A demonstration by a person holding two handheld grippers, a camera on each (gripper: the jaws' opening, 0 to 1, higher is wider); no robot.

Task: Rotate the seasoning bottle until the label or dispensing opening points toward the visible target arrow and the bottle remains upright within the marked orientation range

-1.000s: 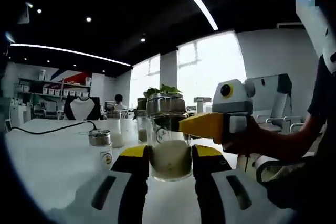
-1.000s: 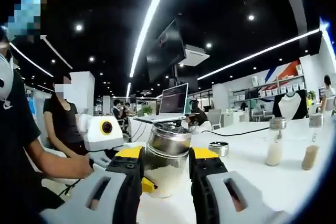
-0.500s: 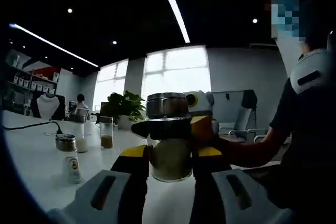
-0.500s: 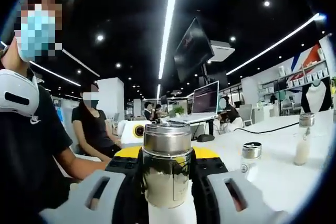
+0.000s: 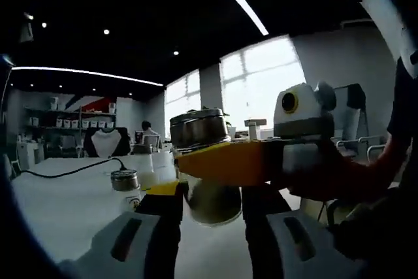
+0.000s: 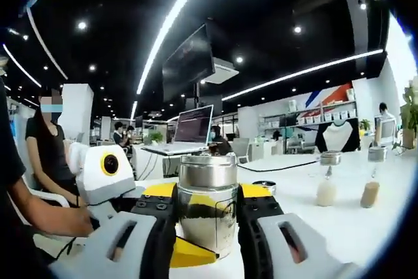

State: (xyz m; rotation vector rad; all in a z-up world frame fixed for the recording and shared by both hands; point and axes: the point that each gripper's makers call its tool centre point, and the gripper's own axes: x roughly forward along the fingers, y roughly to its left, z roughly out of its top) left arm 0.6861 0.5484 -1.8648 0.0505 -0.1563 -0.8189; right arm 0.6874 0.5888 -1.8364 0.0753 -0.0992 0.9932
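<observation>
The seasoning bottle [image 5: 212, 206] is a clear glass jar of pale powder with a steel lid [image 5: 199, 129]. It stands on the white table [image 5: 72, 207] between the yellow-tipped jaws of my left gripper [image 5: 210, 194], which is shut on its lower body. The right gripper [image 5: 235, 161] reaches in from the right, and its yellow jaw crosses the jar under the lid. In the right gripper view the seasoning bottle [image 6: 208, 210] stands upright, with my right gripper [image 6: 208, 195] shut on its sides. The left gripper [image 6: 108, 171] enters from the left, its yellow tip low by the jar's base.
A small steel-lidded shaker [image 5: 125, 184] and a black cable [image 5: 65, 168] lie to the left on the table. Two slim shakers [image 6: 326, 184] [image 6: 371, 184] and a small shaker [image 6: 264, 187] stand to the right. A person [image 6: 49, 155] sits behind, near a laptop [image 6: 192, 132].
Both views have swung with the hands. In the left gripper view the right gripper's yellow jaw now lies across the jar's front, and the lid looks tilted.
</observation>
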